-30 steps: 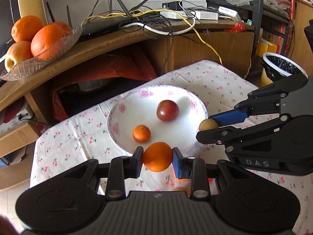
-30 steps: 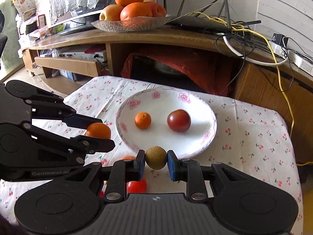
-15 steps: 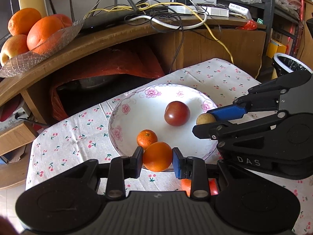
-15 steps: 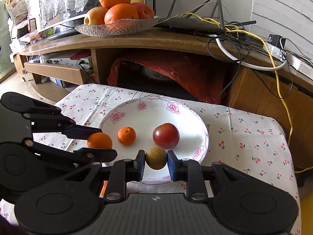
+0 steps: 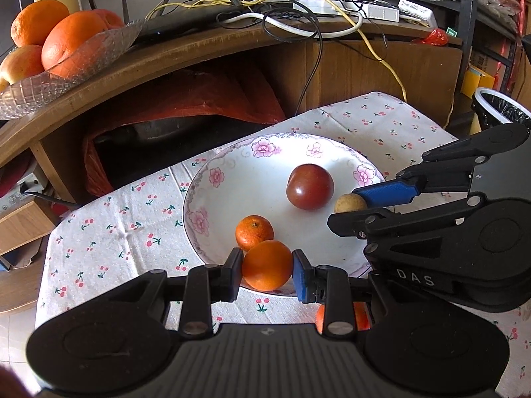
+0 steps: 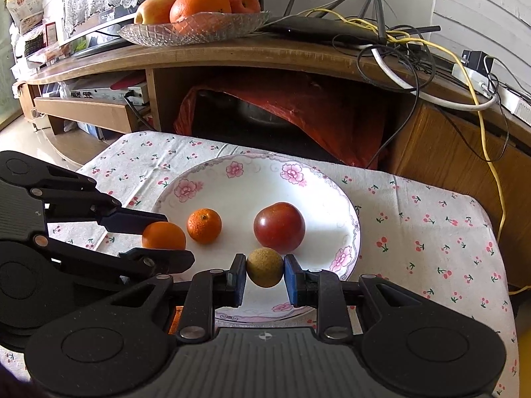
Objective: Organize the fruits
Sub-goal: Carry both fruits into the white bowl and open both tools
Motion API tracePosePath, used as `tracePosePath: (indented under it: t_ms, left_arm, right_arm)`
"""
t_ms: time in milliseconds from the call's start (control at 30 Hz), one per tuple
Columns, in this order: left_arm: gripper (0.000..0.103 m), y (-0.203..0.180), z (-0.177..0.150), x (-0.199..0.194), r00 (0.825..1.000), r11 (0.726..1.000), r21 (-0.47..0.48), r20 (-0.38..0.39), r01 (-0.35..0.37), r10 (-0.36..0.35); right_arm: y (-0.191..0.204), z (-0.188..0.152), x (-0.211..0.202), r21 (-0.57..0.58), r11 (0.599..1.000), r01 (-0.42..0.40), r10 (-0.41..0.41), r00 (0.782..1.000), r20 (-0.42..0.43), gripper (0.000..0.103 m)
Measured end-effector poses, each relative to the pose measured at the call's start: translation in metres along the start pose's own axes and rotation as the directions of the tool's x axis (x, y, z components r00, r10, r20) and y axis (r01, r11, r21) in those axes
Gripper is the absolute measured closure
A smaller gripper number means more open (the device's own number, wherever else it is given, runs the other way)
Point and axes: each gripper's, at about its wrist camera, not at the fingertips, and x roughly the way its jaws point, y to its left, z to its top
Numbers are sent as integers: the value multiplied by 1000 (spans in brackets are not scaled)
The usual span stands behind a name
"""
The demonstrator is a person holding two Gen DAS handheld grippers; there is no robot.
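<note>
Left wrist view: left gripper point(image 5: 267, 271) fingers clamped an orange point(image 5: 267, 265) over the plate point(image 5: 232, 179) near rim. Right gripper point(image 6: 265, 273) fingers gripped a small brown fruit point(image 6: 265, 267) above plate, beside a tomato point(image 6: 279, 227) & mandarin point(image 6: 204, 221).

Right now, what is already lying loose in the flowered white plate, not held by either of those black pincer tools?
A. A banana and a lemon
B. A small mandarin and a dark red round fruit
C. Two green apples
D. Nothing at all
B. A small mandarin and a dark red round fruit rest free in the plate, while the left gripper clamps an orange and the right gripper a brownish fruit.
</note>
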Motion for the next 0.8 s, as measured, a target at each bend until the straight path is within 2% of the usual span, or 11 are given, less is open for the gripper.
tracePosePath:
  t_ms: [800]
  left_arm:
    - [63, 2, 2, 4, 1000, 1000, -18, -4, -7, 6]
  right_arm:
    - [-4, -1, 9, 16, 1000, -5, 5, 1000, 0, 81]
